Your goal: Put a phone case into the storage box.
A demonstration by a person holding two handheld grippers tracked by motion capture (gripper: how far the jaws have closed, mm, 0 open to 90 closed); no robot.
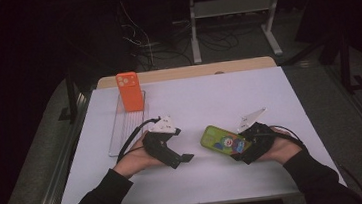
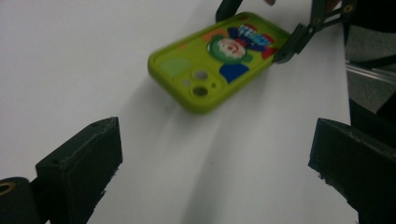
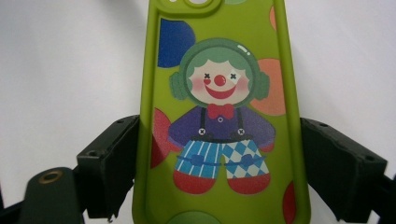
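Two grippers were above the white table. The right gripper held a green phone case by its two long edges, one black jaw on each side; the case had a clown drawing and its camera holes pointed away from the hand. The left gripper was just beside the case, its jaws wide apart with nothing between them. Farther back on the left, an orange phone case stood upright on a clear tray.
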